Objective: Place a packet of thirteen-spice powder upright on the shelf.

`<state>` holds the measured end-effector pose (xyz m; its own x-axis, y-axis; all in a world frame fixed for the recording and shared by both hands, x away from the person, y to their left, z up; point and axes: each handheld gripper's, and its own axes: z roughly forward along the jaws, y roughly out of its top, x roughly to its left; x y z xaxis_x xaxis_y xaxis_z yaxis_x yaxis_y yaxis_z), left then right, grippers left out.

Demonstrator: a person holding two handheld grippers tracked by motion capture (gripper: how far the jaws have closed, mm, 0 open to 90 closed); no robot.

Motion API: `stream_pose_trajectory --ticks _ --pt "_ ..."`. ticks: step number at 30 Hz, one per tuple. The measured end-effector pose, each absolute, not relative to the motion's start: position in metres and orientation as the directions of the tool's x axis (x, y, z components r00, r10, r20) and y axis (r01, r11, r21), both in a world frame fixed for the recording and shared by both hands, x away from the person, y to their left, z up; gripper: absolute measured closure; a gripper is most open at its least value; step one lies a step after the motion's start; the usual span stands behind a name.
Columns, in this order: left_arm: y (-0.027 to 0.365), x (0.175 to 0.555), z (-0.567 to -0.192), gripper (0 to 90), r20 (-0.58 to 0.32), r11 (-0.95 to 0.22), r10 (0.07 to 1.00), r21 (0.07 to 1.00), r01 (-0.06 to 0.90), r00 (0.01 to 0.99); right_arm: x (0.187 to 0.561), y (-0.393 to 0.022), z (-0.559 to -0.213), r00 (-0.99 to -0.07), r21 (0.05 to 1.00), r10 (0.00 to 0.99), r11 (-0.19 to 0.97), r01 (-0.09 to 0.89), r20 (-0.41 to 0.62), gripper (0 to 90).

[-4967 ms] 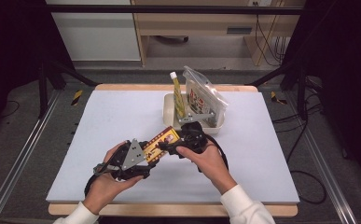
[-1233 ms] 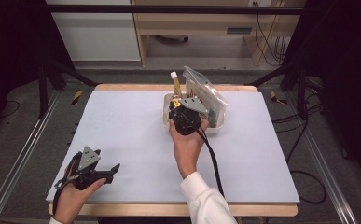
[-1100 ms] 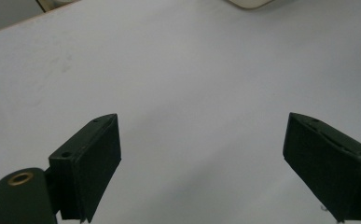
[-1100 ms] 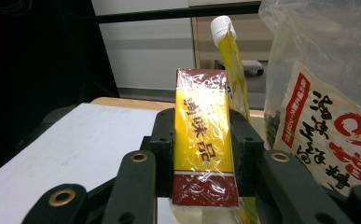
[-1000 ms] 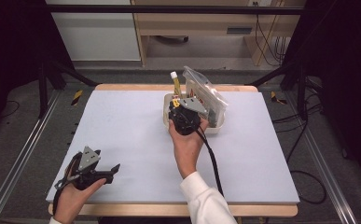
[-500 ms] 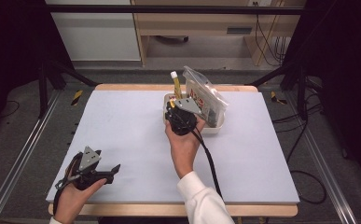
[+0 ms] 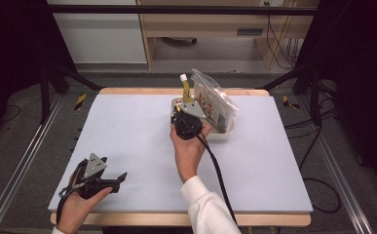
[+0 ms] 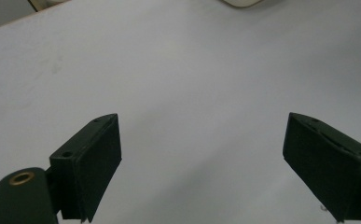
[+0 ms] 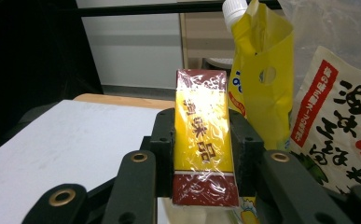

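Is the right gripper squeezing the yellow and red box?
Touching. In the right gripper view, the right gripper has both black jaws pressed flat against the sides of the box.

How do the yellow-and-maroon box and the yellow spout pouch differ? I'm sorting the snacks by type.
The box is a rigid wrapped carton with maroon ends; the pouch is soft, all yellow, with a white screw cap. The box is clamped in the right tool; the pouch stands free behind it, taller. Both stand upright and are mainly yellow.
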<state>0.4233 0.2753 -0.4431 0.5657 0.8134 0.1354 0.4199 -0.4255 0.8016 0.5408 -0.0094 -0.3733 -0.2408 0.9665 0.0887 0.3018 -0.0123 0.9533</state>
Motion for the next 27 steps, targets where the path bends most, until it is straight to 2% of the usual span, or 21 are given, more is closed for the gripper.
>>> stream_pose_trajectory --ticks 13,27 --pt "0.273 0.424 -0.444 11.3 0.133 -0.430 0.807 0.799 0.420 0.575 0.556 -0.007 -0.385 -0.211 0.938 0.969 -0.047 0.344 0.126 68.0" --pt "0.272 0.424 -0.444 11.5 0.138 -0.438 0.803 0.797 0.416 0.580 0.563 0.000 -0.396 -0.210 0.933 0.973 -0.011 0.359 0.093 67.1"
